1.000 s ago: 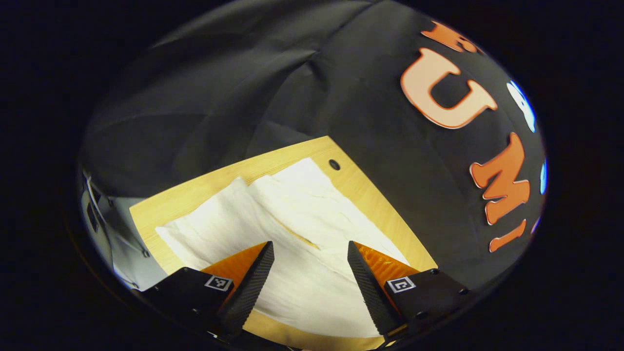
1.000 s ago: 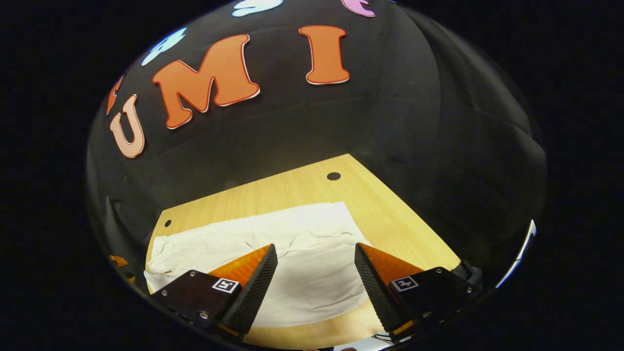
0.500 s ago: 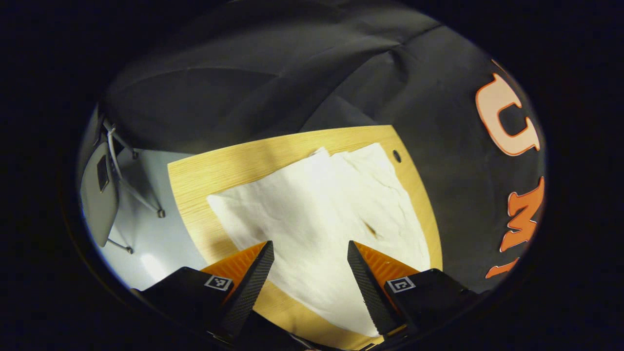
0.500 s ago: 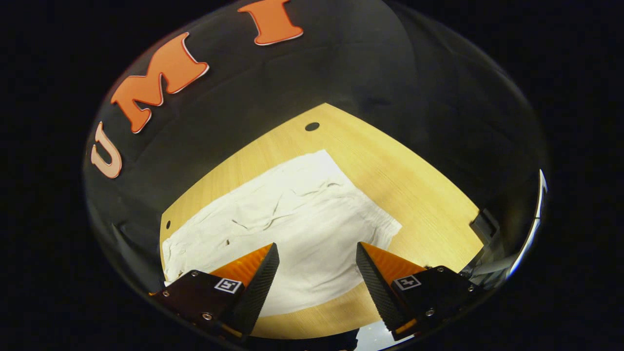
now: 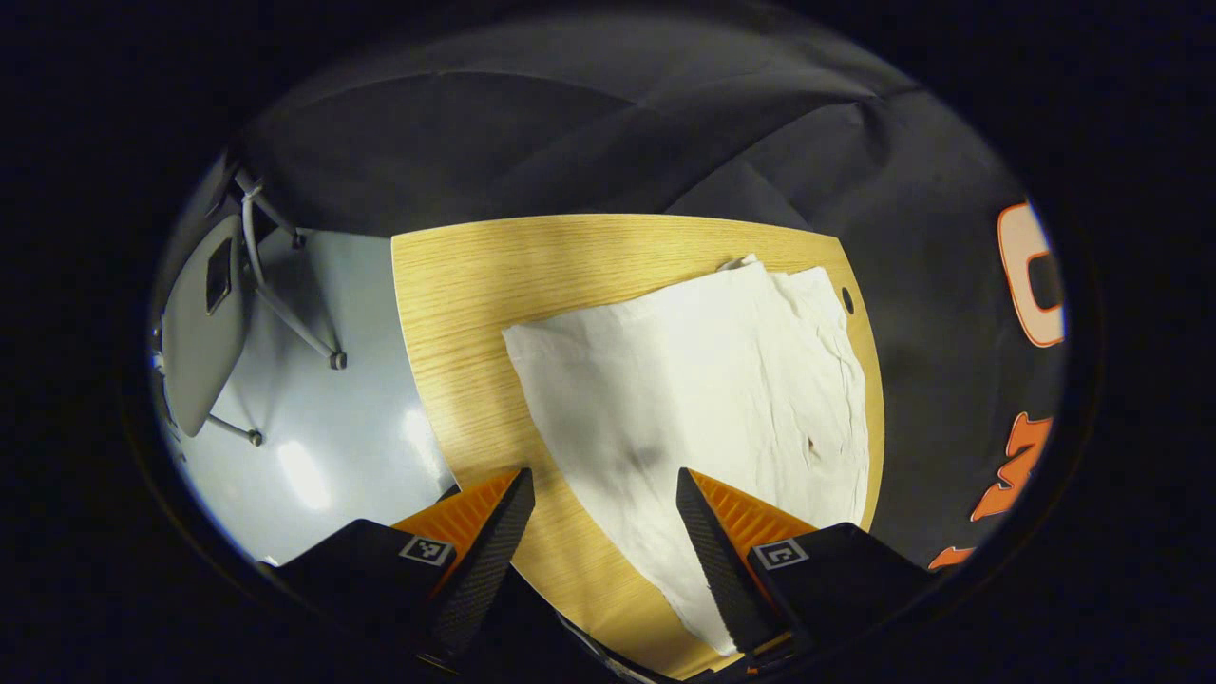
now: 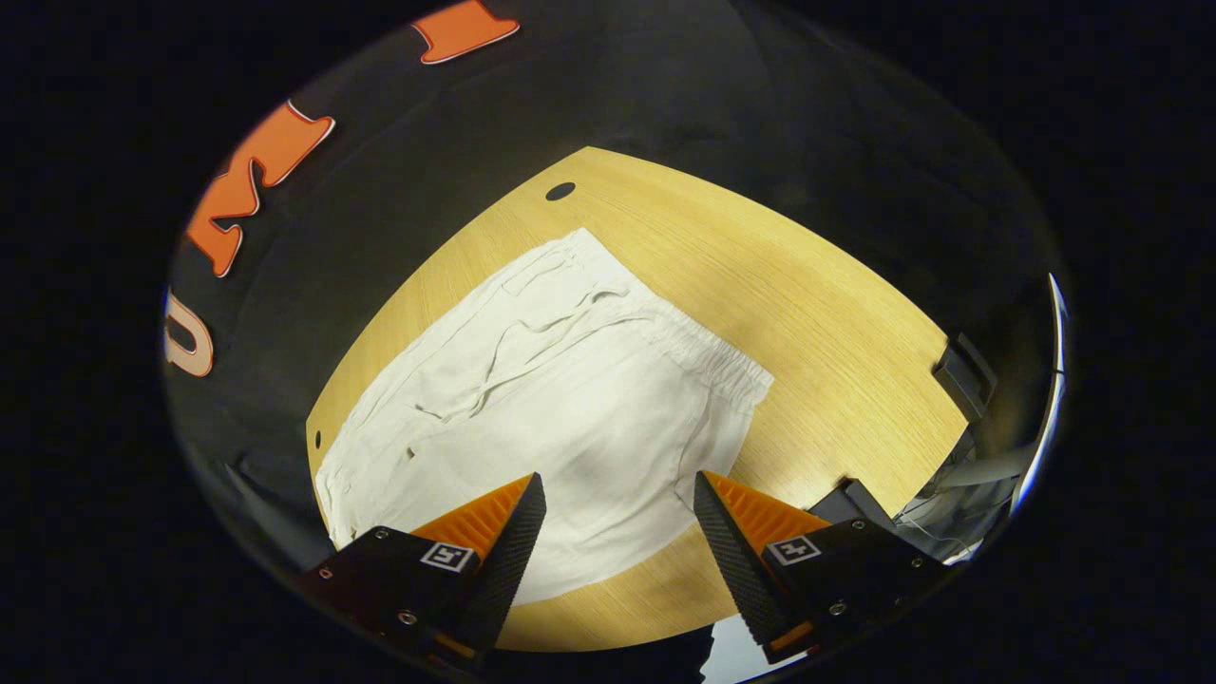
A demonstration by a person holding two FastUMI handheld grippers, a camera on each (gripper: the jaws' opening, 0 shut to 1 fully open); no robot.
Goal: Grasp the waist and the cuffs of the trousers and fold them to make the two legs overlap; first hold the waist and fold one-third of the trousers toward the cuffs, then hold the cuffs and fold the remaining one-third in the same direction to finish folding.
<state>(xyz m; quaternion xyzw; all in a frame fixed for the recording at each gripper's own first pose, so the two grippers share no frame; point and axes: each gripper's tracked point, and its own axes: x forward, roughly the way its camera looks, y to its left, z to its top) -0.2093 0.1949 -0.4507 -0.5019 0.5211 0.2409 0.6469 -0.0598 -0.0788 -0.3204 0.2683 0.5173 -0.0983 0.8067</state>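
No readable text on anything in front of me. Small square black-and-white marker tags sit on bodies of my left tongs (image 5: 604,480) and right tongs (image 6: 617,484), one per finger; they carry coded patterns, not letters or numbers. White trousers (image 6: 541,399) show no label or print. Wooden counter (image 6: 807,313) bears no writing.

Left claw (image 5: 605,499): fingers spread wide, gripping nothing, held above the counter's near edge.
Right claw (image 6: 619,503): fingers parted, empty, raised over the counter.
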